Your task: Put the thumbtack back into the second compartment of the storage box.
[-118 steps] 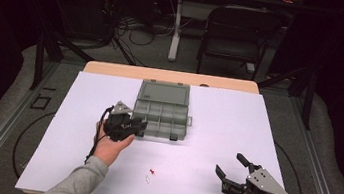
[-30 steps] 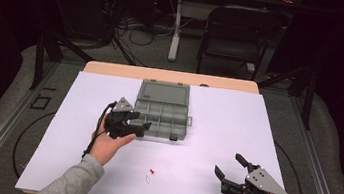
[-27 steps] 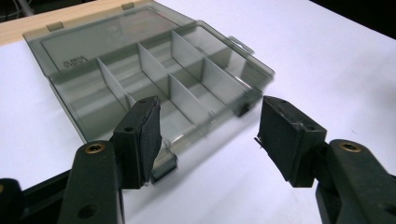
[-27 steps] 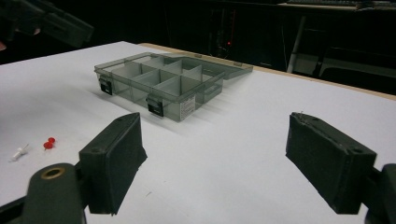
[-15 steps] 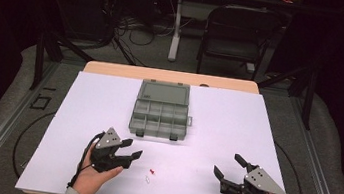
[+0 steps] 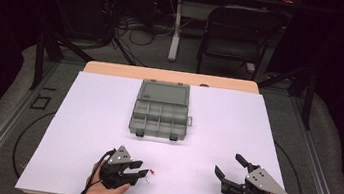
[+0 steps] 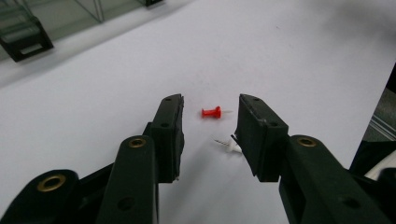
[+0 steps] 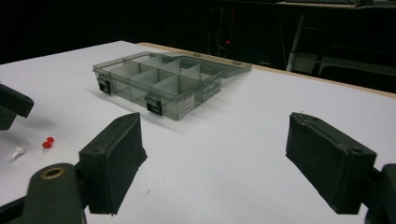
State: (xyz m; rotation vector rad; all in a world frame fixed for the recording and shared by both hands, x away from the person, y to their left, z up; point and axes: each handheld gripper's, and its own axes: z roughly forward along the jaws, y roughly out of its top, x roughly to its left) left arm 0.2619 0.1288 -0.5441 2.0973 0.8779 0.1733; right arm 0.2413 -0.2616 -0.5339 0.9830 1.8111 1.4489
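A red pushpin (image 7: 212,112) lies on the white table sheet (image 6: 80,130), with a white pushpin (image 7: 229,144) beside it. My left gripper (image 7: 211,103) is low over the sheet and open. Its jaws have just been closing, and the red pin (image 6: 152,171) lies loose just beyond the tips, touched by neither pad. The white pin sits against the inner side of the right-hand jaw. My right gripper (image 6: 229,166) rests near the front right edge, wide open with nothing between its jaws (image 8: 217,135). A smoky-grey compartment box (image 6: 160,115) stands open at the table's middle back.
The box's lid (image 6: 164,92) lies flat behind its empty compartments (image 8: 159,81), with two black latches facing the front. A chair (image 6: 241,33), cables and stand legs are on the floor beyond the table. The sheet's front edge runs just under both hands.
My left gripper has come from beside the box toward the front edge and dropped down to the two pushpins, its jaws narrowing. The right gripper has stayed put.
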